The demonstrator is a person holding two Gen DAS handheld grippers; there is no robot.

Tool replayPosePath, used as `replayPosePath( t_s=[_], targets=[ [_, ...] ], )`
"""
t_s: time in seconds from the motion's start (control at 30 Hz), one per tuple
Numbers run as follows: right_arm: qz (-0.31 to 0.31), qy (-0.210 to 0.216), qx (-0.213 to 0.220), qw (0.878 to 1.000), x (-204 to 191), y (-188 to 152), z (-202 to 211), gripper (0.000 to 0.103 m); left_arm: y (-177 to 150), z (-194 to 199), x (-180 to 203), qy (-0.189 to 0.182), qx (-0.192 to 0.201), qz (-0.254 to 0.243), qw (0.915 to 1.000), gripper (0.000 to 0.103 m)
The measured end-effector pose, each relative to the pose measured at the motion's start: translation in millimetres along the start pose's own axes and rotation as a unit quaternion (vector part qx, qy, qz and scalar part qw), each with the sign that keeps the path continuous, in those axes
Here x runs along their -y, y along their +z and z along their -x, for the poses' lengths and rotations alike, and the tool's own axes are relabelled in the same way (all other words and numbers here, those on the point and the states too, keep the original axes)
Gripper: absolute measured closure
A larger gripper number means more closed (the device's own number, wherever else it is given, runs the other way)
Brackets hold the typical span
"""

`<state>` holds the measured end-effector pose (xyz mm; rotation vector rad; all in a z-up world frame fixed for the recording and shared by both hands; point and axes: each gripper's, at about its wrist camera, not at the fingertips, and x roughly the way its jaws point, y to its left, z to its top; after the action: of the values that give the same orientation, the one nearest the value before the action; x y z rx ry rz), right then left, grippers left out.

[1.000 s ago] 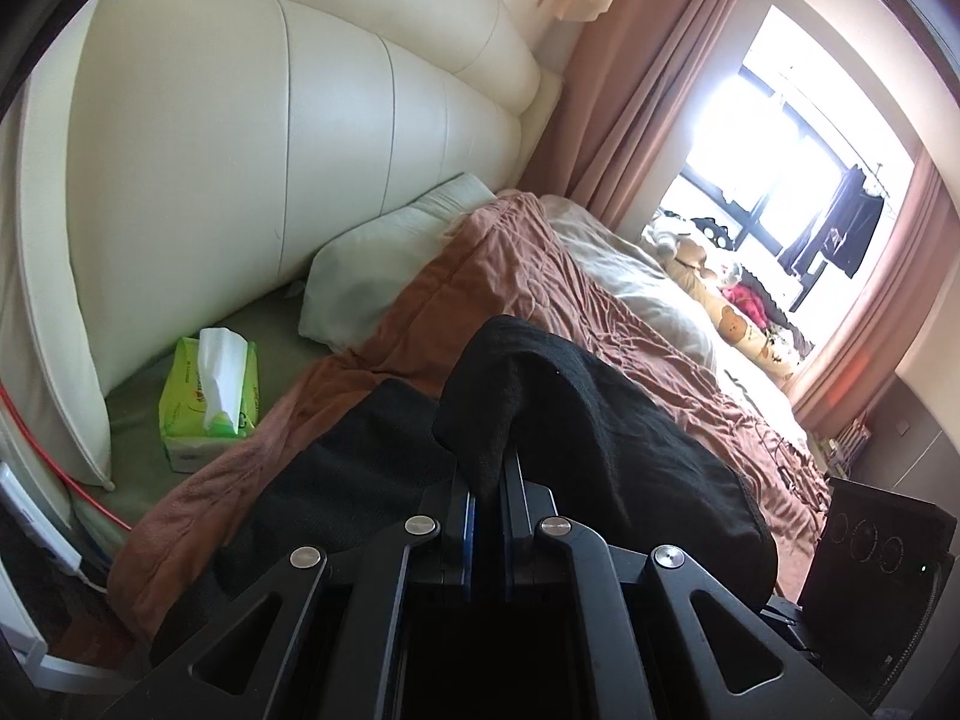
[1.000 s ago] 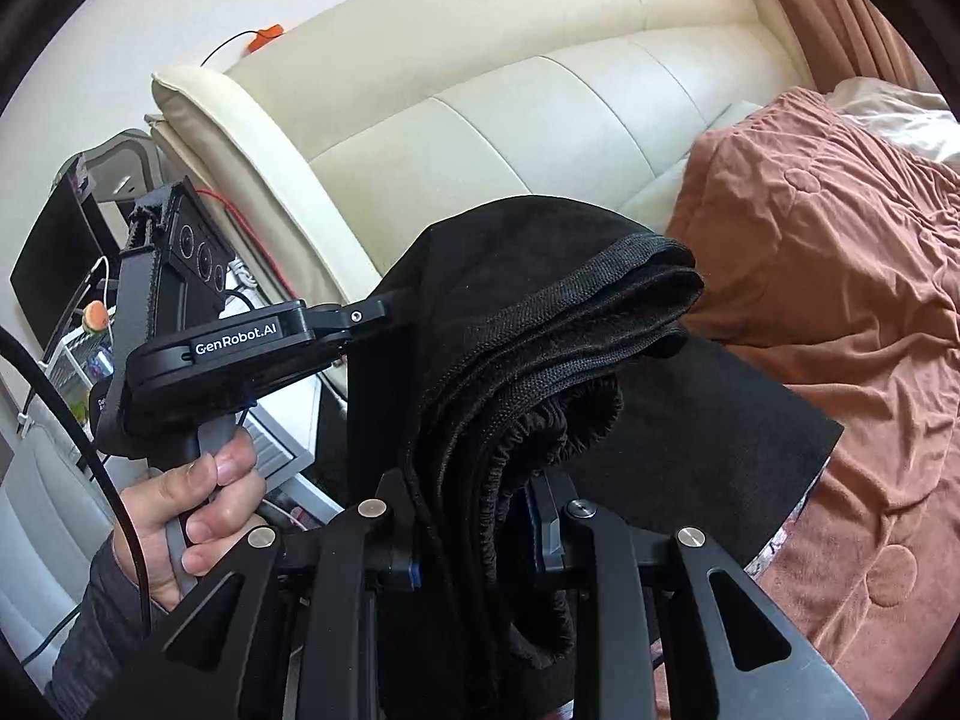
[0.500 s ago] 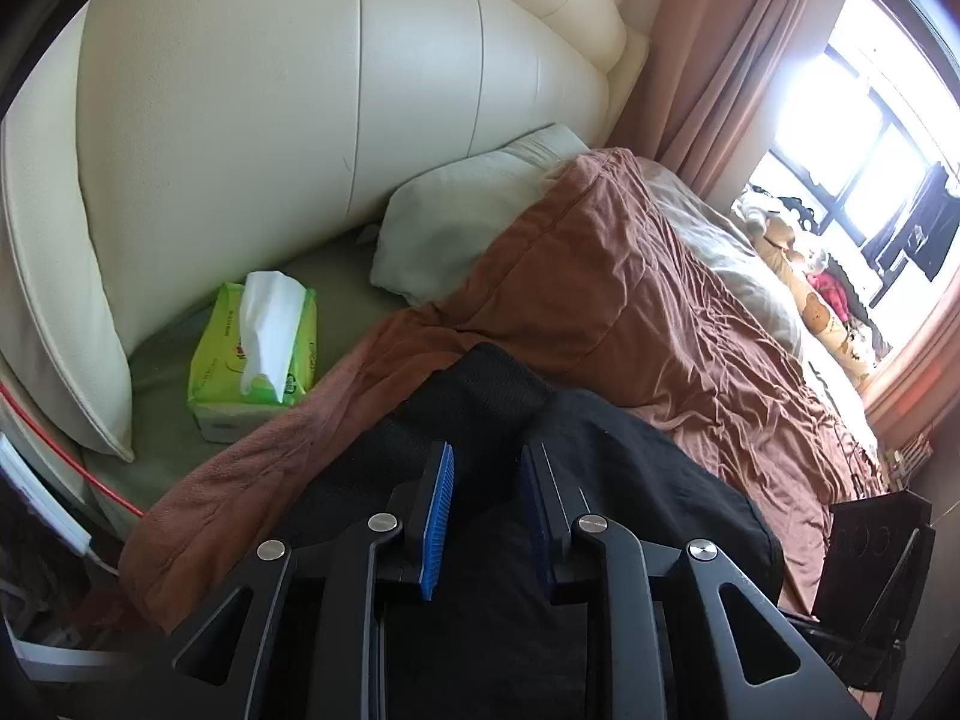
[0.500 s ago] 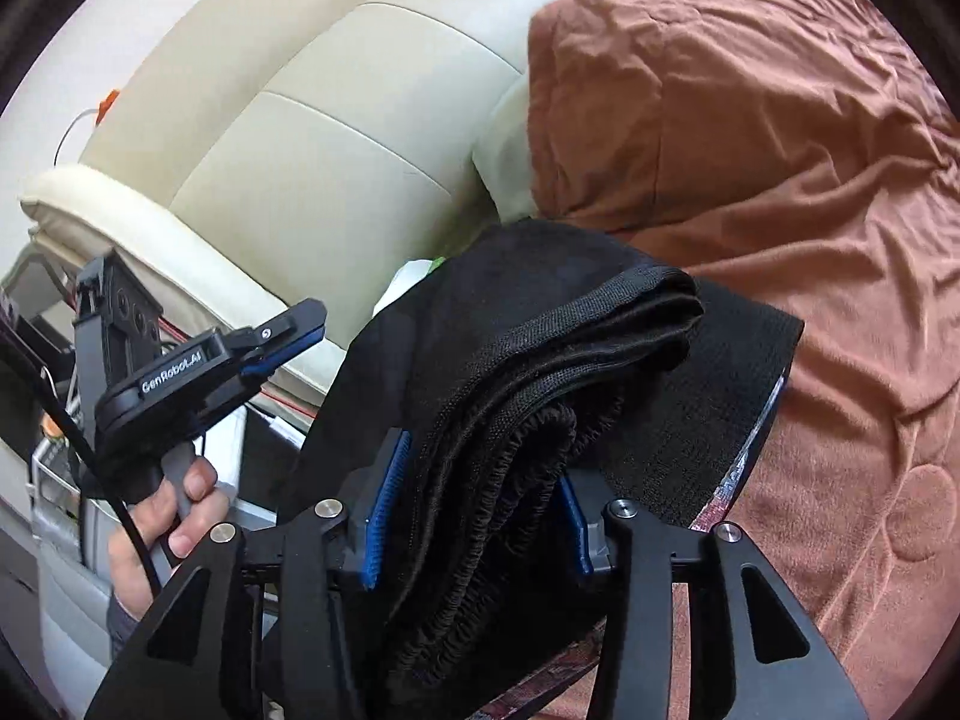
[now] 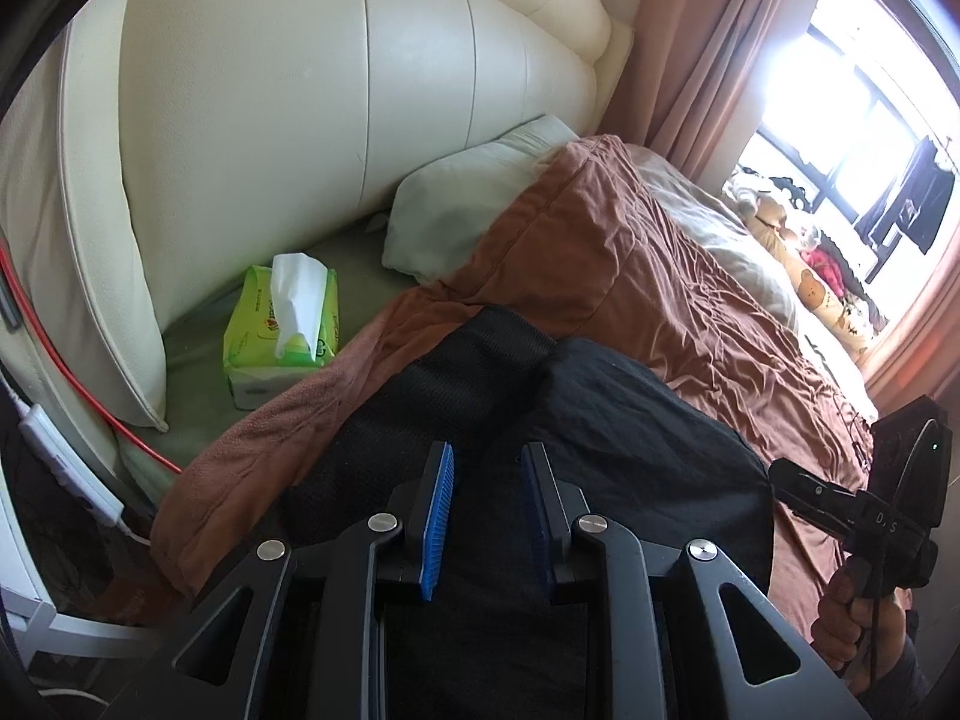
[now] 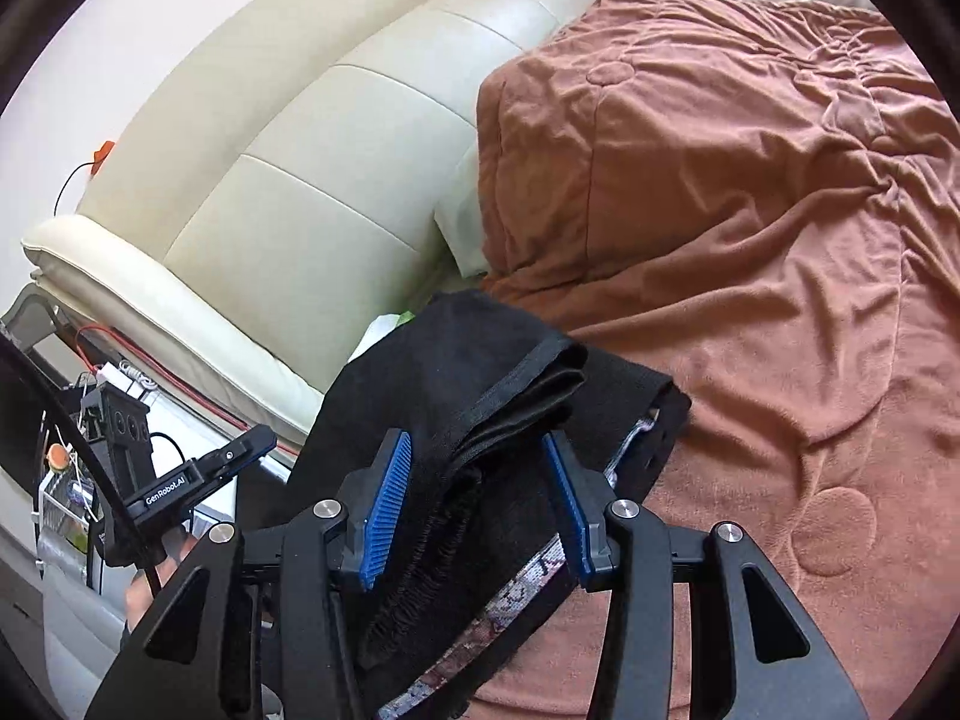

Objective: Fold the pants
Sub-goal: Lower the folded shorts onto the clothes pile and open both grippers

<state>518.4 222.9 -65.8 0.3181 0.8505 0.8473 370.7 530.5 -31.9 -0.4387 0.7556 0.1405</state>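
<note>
Lying across the near edge of the bed in the left wrist view, the black pants (image 5: 540, 420) rest folded on the brown blanket (image 5: 660, 276), their ribbed waistband bunched toward the headboard (image 5: 300, 90). A green tissue pack (image 5: 282, 324) sits on the bare sheet near the bed's head corner, just beside the blanket's edge, and a pale pillow (image 5: 462, 210) leans at the headboard. A white power strip (image 5: 66, 462) hangs off the bed's side. The left tool (image 5: 485, 504) stands open over the pants, its blue pads apart with cloth under the gap and nothing pinched. The right tool (image 5: 864, 510) shows at the right edge, in a hand.

From the right wrist view, the pants (image 6: 480, 396) lie as a stacked fold at the bed's edge, a patterned strip showing beneath. The right tool (image 6: 480, 504) is spread wide, the folded layers between its pads but not clamped. The left tool (image 6: 198, 474) is visible at lower left, well apart from the fold; its opening cannot be judged here.
</note>
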Motion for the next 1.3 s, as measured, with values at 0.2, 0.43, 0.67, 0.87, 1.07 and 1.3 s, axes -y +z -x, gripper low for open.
replayPosePath(
  t_s=[0.2,0.43,0.67,0.87,1.07,1.3],
  targets=[
    [0.046,-0.004,0.039,0.998,-23,6,19,0.060,-2,-4,21,-0.019,-0.003,-0.019,0.9996,0.078],
    [0.158,0.007,0.002,0.987,-50,-5,0,0.072,-17,-31,31,-0.027,-0.044,-0.037,0.9980,0.078],
    [0.194,-0.038,-0.041,0.979,-30,-19,-24,0.082,-32,-44,19,0.001,-0.073,-0.027,0.9970,0.078],
    [0.177,-0.056,-0.049,0.981,-8,-23,-11,0.082,-43,-32,20,0.015,-0.073,-0.034,0.9966,0.078],
    [0.184,-0.074,-0.059,0.978,-21,-24,4,0.082,-52,-8,27,0.026,-0.067,-0.031,0.9969,0.077],
    [0.192,-0.080,-0.046,0.977,-28,-28,58,0.082,-66,20,44,0.026,-0.048,-0.029,0.9980,0.054]
  ],
)
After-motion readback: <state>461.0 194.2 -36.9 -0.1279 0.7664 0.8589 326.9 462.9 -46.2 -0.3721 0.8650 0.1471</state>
